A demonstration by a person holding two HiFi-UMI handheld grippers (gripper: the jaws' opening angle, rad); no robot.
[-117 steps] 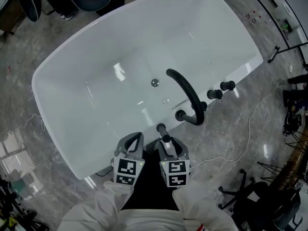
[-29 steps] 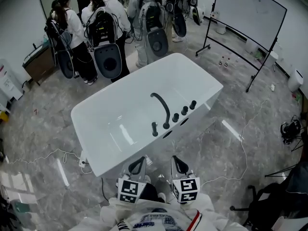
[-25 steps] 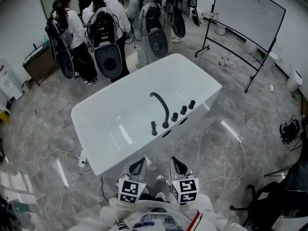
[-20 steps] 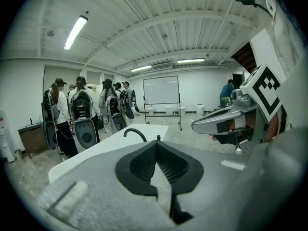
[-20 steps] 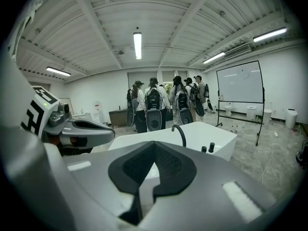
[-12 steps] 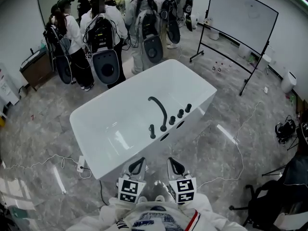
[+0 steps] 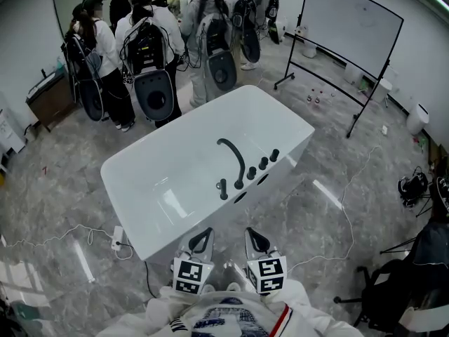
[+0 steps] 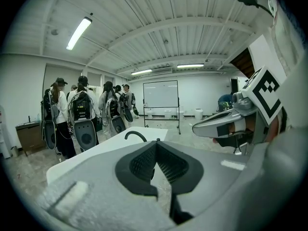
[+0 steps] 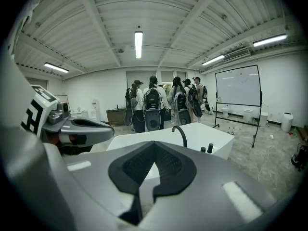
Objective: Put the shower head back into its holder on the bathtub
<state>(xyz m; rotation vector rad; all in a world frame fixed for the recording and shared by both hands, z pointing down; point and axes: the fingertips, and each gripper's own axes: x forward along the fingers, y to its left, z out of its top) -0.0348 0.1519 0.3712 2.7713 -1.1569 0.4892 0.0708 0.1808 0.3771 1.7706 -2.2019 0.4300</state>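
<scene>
The white bathtub (image 7: pixel 175 181) stands on the floor in front of me, some way off. On its near rim stand a black curved spout (image 7: pixel 232 156), a short black upright piece (image 7: pixel 222 188) that looks like the shower head in its holder, and several black knobs (image 7: pixel 257 169). My left gripper (image 7: pixel 204 233) and right gripper (image 7: pixel 252 232) are side by side close to my body, well short of the tub. Both are shut with nothing between the pads. The left gripper view shows the tub (image 8: pixel 96 153) and spout (image 8: pixel 136 134) beyond the gripper (image 8: pixel 155 146), and the right gripper view shows the same beyond its gripper (image 9: pixel 155 146).
Several people with backpack rigs (image 7: pixel 151 41) stand behind the tub. A whiteboard on a wheeled stand (image 7: pixel 351 20) is at the back right. Cables (image 7: pixel 344 216) trail over the grey floor, a power strip (image 7: pixel 117 239) lies left of the tub, and a dark chair (image 7: pixel 414 272) is at the lower right.
Since the oldest frame I have backed well away from the tub, which was right under the grippers. Over the last second only the view shifts slightly; both grippers stay shut and still.
</scene>
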